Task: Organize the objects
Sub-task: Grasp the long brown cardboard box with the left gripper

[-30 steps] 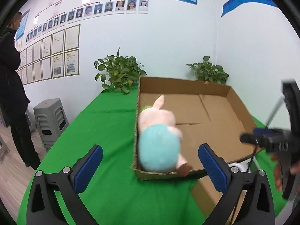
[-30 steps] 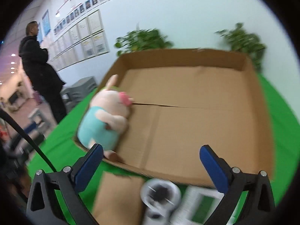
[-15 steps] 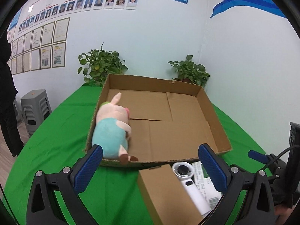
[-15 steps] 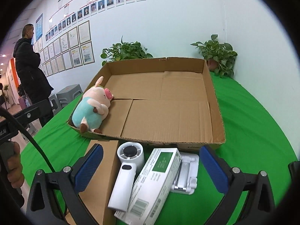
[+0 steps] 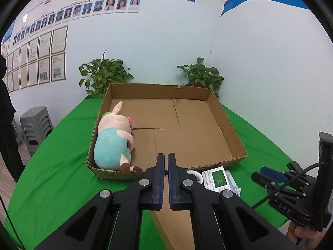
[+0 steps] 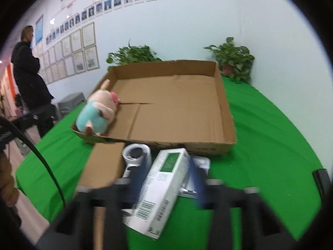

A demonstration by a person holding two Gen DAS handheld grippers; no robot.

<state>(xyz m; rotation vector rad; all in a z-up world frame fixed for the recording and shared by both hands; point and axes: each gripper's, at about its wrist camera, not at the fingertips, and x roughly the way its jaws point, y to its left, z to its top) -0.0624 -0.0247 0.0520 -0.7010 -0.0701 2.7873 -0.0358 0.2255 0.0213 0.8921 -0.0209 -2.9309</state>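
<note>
**Right wrist view: loose pile waits in front of the box**

Nearest, the white-and-green carton (image 6: 162, 187) lies on the green worktop (image 6: 260, 145), propped across a white fan (image 6: 136, 154) and a pale tray (image 6: 203, 163), beside a small brown box (image 6: 104, 166). Its long axis runs away from me, barcode end close, green panel towards the cardboard box (image 6: 226, 108).

The left claw (image 5: 164, 160) is closed on nothing. The right claw (image 5: 258, 174) blurs in its own view; seen from the left one, its pads look pressed together and empty.

The risks, I reckon:
- a claw that comes down closed would shove the pile;
- the carton, pinched at one end, could droop and clip the box's front wall.

Farther off, the plush pig (image 6: 95, 114) lies along the box's left wall, feet near, head far.
</note>
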